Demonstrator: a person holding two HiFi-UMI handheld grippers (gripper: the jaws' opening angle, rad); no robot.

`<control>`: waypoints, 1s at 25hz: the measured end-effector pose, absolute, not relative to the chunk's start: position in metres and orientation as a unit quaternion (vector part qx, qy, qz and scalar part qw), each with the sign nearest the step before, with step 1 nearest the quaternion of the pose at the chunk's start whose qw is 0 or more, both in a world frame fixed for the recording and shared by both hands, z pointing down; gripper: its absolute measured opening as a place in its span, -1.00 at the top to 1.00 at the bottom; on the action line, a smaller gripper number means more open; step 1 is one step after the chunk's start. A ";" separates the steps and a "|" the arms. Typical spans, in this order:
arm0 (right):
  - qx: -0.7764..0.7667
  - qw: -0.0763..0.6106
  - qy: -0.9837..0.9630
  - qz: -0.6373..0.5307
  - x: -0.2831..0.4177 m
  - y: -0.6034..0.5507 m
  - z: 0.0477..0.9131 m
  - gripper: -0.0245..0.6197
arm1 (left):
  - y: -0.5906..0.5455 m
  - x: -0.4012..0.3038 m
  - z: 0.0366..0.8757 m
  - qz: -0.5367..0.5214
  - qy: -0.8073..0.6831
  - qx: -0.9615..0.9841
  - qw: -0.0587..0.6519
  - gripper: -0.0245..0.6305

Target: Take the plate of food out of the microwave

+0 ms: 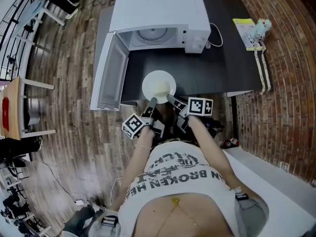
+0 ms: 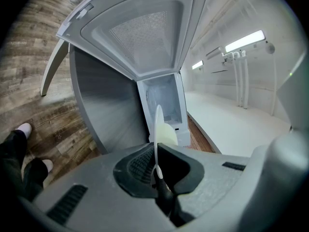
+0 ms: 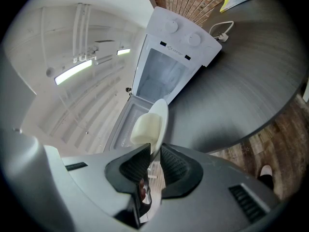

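The plate (image 1: 159, 87) is out of the microwave (image 1: 158, 14), so I judge the main part done; what is left is to set it down or carry it off. I hold it by its near rim with both tools. My left gripper (image 1: 152, 101) has its jaws almost together, pinched on the thin edge. My right gripper (image 1: 170, 98) is clamped on the rim a little wider. The plate sits over the front of the table (image 1: 197, 68), well clear of the open door (image 1: 111, 70). I cannot tell whether it touches the top. On it lies one pale block of food (image 3: 145, 128). The oven cavity holds only its turntable (image 1: 150, 34).
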State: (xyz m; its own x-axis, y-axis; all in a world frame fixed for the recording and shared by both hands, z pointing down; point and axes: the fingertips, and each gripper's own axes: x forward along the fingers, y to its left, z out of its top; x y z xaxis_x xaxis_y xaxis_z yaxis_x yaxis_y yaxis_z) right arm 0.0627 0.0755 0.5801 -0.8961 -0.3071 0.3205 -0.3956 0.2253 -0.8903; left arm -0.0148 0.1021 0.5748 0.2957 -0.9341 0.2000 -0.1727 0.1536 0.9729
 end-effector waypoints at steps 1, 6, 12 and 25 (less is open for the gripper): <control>0.225 0.038 -0.782 0.580 0.063 0.075 0.580 0.73 | 0.102 -0.015 0.575 -0.330 -0.494 0.560 0.577 0.88; 0.223 0.040 -0.783 0.579 0.062 0.073 0.582 0.73 | 0.101 -0.016 0.578 -0.333 -0.495 0.559 0.576 0.88; 0.222 0.043 -0.781 0.582 0.061 0.071 0.584 0.73 | 0.099 -0.017 0.580 -0.333 -0.497 0.556 0.578 0.88; 0.216 0.047 -0.781 0.584 0.059 0.070 0.585 0.73 | 0.099 -0.018 0.581 -0.335 -0.500 0.550 0.579 0.88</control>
State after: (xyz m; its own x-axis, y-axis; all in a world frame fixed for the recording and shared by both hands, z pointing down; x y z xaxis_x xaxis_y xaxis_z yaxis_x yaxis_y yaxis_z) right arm 0.0586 0.0699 0.5845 -0.9024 -0.2820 0.3257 -0.3920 0.2240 -0.8923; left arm -0.0184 0.0988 0.5807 0.2746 -0.9383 0.2100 -0.1622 0.1701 0.9720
